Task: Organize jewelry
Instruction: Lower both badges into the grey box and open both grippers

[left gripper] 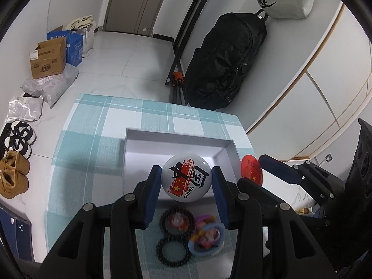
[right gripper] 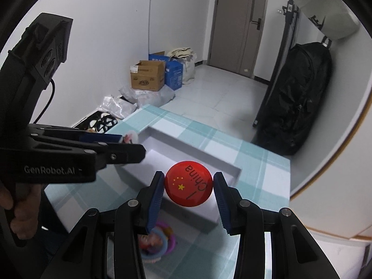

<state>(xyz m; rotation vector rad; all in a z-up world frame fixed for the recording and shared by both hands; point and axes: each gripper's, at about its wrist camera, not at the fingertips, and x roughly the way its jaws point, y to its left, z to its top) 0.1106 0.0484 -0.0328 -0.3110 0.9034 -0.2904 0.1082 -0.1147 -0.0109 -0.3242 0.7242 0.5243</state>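
My left gripper [left gripper: 187, 182] is shut on a white round badge [left gripper: 186, 181] printed "CHINA", held over the near side of an open white box [left gripper: 179, 145]. My right gripper [right gripper: 188, 187] is shut on a red round badge [right gripper: 188, 183] with yellow stars, held above the box [right gripper: 197, 148] at its near right corner. The red badge [left gripper: 251, 169] and right gripper also show at the box's right edge in the left wrist view. Black spiral hair ties [left gripper: 172, 251] and colourful hair rings [left gripper: 205, 237] lie on the cloth in front of the box.
The box sits on a teal and white checked tablecloth [left gripper: 93, 139]. Beyond the table: cardboard boxes [left gripper: 47, 60], parcels and shoes [left gripper: 14, 174] on the floor at left, a black bag [left gripper: 223, 60] against the wall at right.
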